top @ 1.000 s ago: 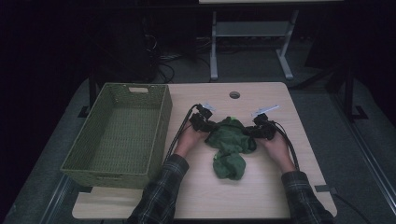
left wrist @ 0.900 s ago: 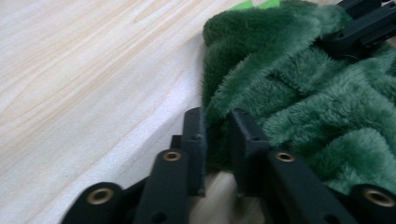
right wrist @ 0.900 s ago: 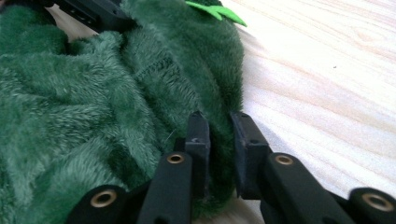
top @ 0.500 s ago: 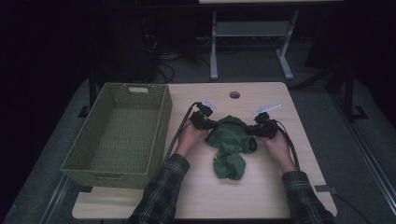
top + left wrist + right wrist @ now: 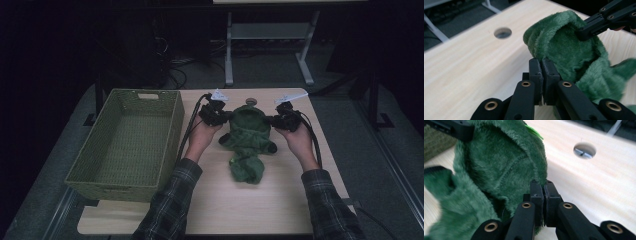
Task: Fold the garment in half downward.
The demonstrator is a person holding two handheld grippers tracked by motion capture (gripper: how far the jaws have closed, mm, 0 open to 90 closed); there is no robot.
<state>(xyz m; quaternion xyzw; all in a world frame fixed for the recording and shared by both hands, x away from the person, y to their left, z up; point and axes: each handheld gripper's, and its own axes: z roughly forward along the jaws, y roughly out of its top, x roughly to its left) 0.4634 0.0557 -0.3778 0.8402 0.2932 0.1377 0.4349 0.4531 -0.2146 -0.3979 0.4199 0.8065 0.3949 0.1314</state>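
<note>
A green plush cloth (image 5: 247, 137) lies bunched in the middle of the light wooden table (image 5: 220, 200), its upper part lifted and spread into a hood shape. My left gripper (image 5: 225, 118) is shut on the cloth's left edge, and its jaws (image 5: 542, 67) pinch the fuzzy fabric (image 5: 574, 57). My right gripper (image 5: 272, 120) is shut on the right edge, where its jaws (image 5: 543, 188) clamp the plush (image 5: 499, 170). Each gripper view also shows the other gripper, the right one (image 5: 584, 31) and the left one (image 5: 461, 131), holding the opposite rim.
An empty green woven basket (image 5: 100, 170) stands on the table's left side, close to my left forearm. A round cable hole (image 5: 251, 102) sits just beyond the cloth. Bare tabletop extends in front of the cloth toward the person.
Both grippers have moved away from the person and slightly apart, lifting and stretching the cloth's top edge wider. Both stay shut on the cloth.
</note>
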